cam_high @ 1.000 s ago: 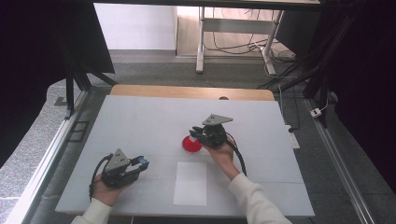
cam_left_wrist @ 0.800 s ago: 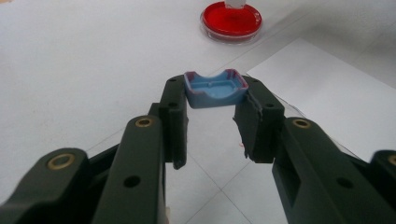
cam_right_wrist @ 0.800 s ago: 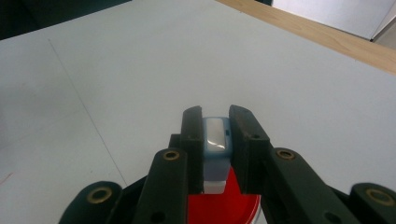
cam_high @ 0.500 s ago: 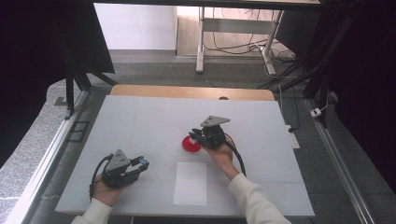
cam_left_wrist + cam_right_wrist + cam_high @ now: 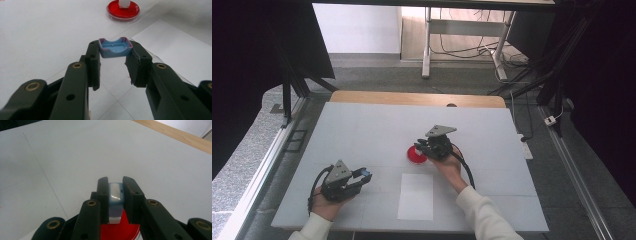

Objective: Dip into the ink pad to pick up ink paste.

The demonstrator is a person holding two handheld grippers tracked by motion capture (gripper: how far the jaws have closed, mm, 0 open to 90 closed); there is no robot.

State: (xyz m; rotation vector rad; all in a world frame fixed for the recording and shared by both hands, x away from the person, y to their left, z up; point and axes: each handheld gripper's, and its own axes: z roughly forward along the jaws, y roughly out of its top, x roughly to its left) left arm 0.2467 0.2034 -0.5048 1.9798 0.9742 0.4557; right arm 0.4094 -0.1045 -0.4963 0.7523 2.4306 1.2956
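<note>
My left gripper [image 5: 363, 176] rests at the near left of the white table, shut on a small blue open-topped cap [image 5: 115, 47] that is pinched between its fingertips. My right gripper [image 5: 419, 146] is at the middle of the table, over a round red dish [image 5: 416, 156]. It is shut on a small white and pale-blue block [image 5: 115, 193], whose lower end reaches down to the red dish [image 5: 120, 230]. From the left gripper view the red dish [image 5: 122, 10] lies farther off with the white block [image 5: 124, 3] standing on it.
A white sheet of paper [image 5: 416, 196] lies flat near the front edge, between the two hands, and also appears as the sheet of paper [image 5: 180, 50] to the right of the left jaws. A wooden strip [image 5: 417, 98] borders the table's far edge.
</note>
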